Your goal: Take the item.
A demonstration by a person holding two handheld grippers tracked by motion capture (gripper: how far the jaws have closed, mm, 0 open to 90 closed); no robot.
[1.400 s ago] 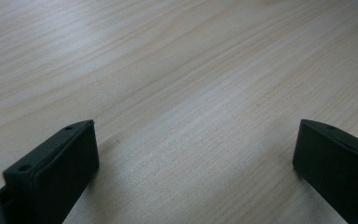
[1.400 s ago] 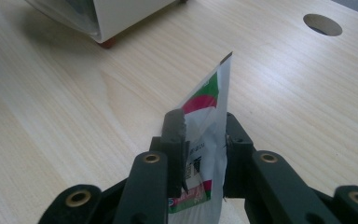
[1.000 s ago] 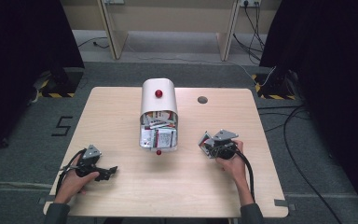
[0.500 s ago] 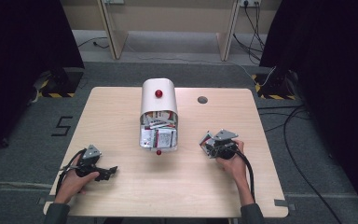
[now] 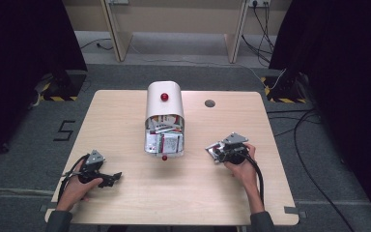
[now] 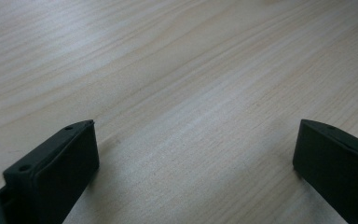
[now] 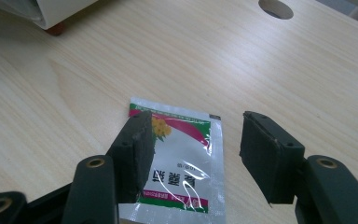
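sachet: flat glossy silver foil sachet with a red-green printed top (image 7: 179, 163) lies on the light wooden table (image 5: 125, 111), between the right gripper (image 7: 193, 154) jaws
right jaws: wide, holding nothing
left gripper (image 6: 193, 154): jaws wide, over bare wood
risk: sachet lies flat, so closing jaws may skid over it

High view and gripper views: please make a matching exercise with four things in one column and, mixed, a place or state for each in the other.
1. sachet
2. left gripper
3. white container
4. round hole

A. lies on its side, packets inside
B. open over bare wood
C. in the tabletop, right of the container
D. flat on the table between the right gripper's fingers

Pairs: 1-D, 2-B, 3-A, 4-C
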